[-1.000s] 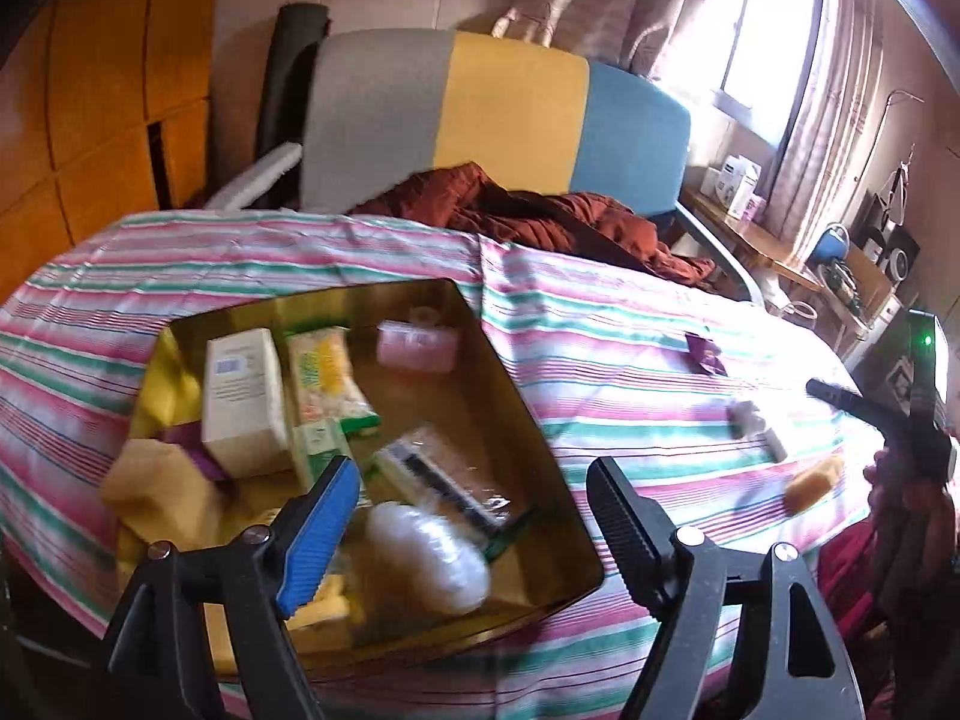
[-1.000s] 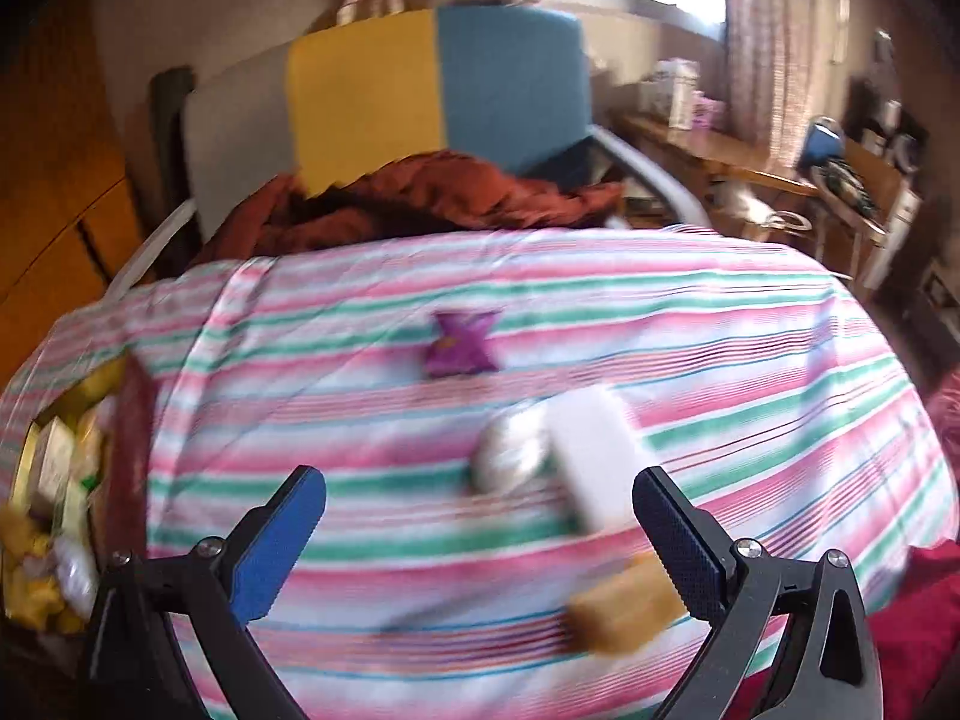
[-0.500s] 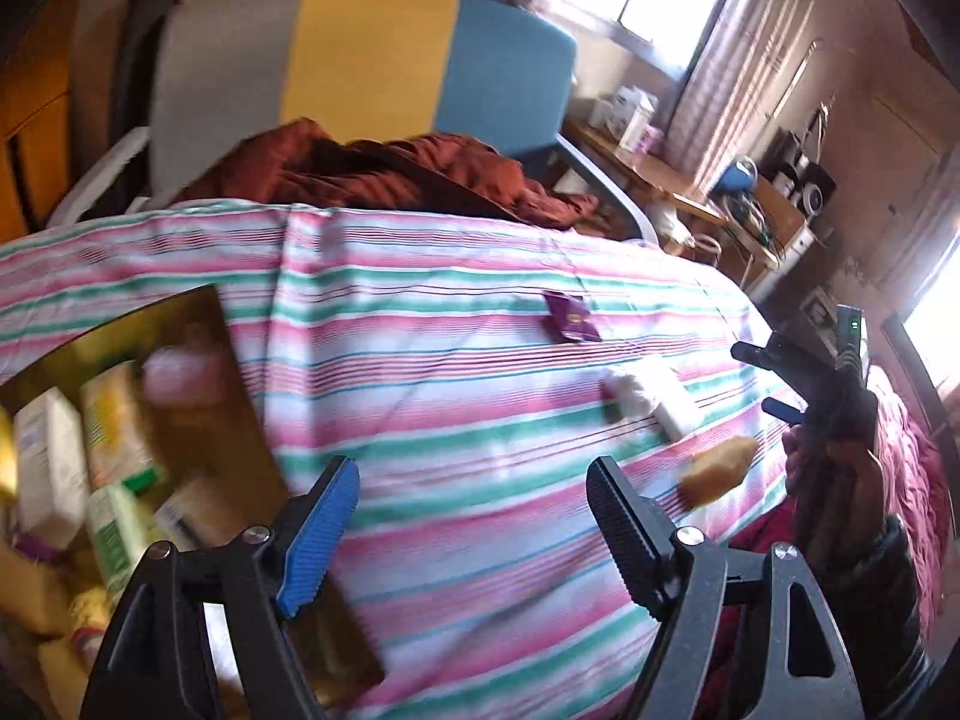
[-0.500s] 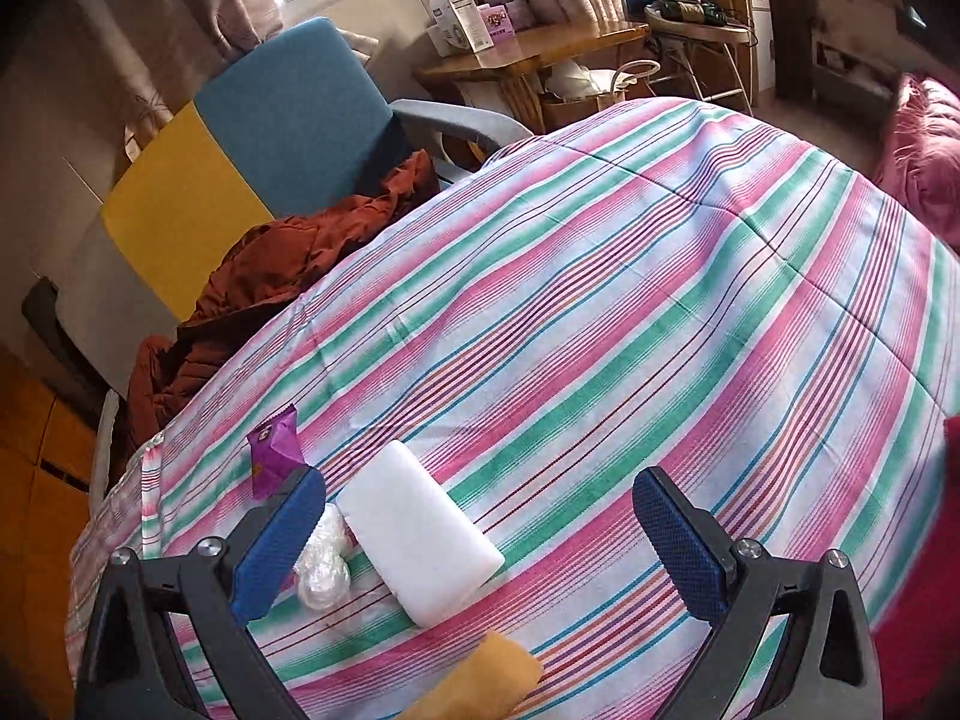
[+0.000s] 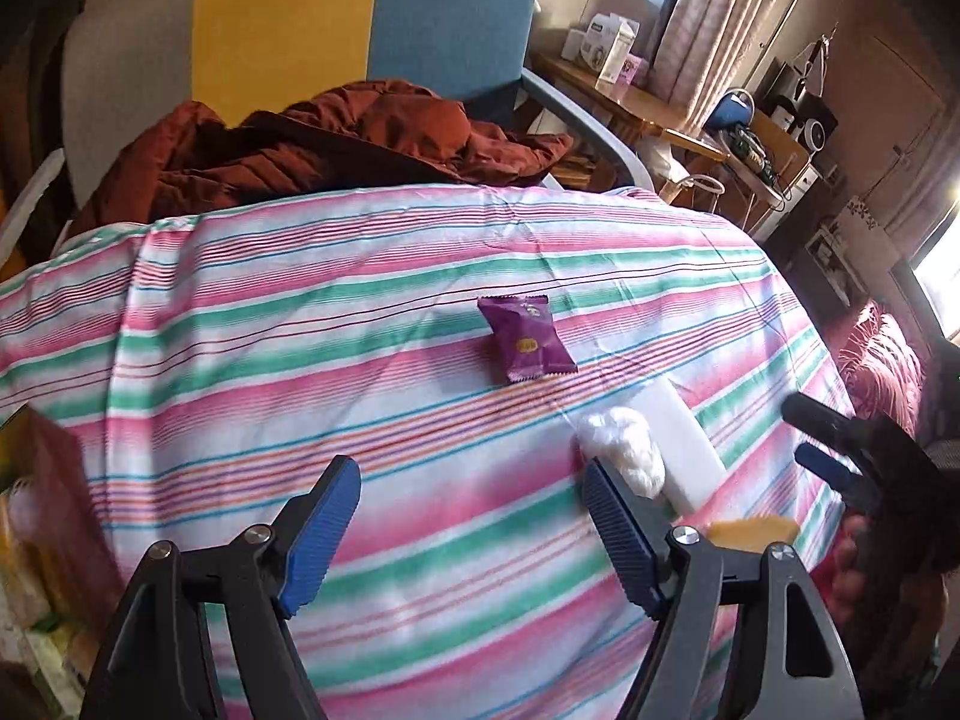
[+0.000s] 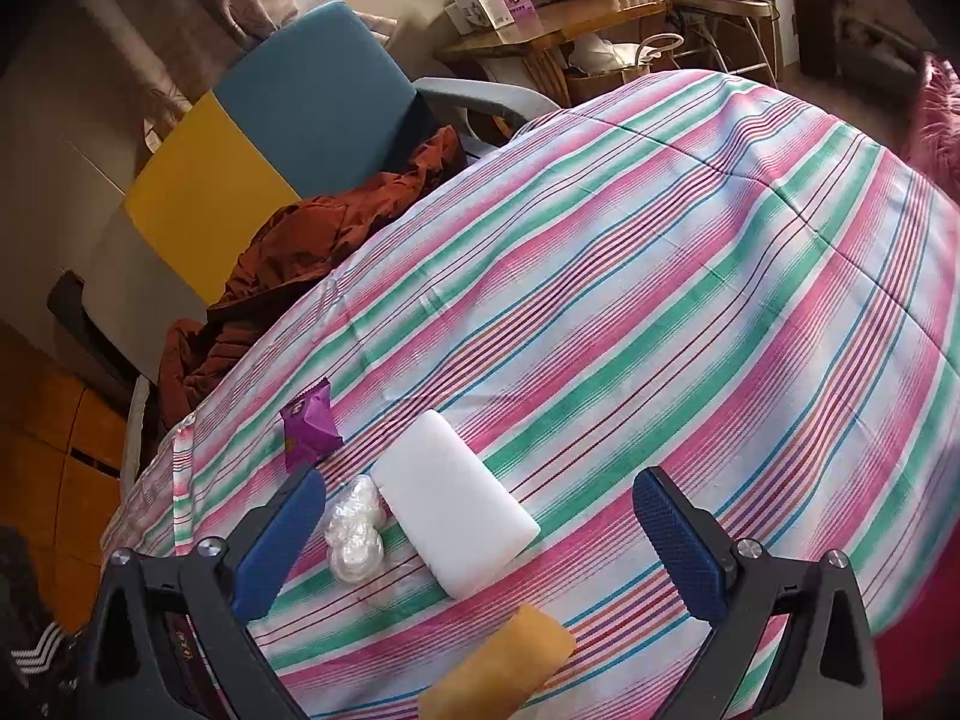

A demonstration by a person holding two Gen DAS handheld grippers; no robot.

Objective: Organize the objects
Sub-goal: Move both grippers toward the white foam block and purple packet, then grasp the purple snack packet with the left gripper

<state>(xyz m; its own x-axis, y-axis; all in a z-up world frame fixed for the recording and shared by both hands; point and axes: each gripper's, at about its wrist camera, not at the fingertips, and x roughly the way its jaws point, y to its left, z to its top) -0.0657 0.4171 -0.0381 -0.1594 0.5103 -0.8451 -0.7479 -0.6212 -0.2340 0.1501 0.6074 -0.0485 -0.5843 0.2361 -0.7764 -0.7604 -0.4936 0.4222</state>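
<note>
Cloth [image 6: 690, 276]: woven, matt, striped, lightly creased. Purple packet [image 5: 527, 339]: glossy foil-like wrap. White block [image 6: 453, 519]: smooth, matt. Clear wrap [image 6: 355, 531]: crinkled plastic, shiny. Claw pads [image 6: 675, 540]: ribbed blue, matt. Jacket [image 5: 312, 144]: quilted, slight sheen.

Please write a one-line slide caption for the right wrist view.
Open right gripper over a white block, clear wrapped item, purple packet and yellow sponge on the striped cloth.

Purple packet [image 5: 526, 343] beside white block [image 6: 453, 519]
</note>
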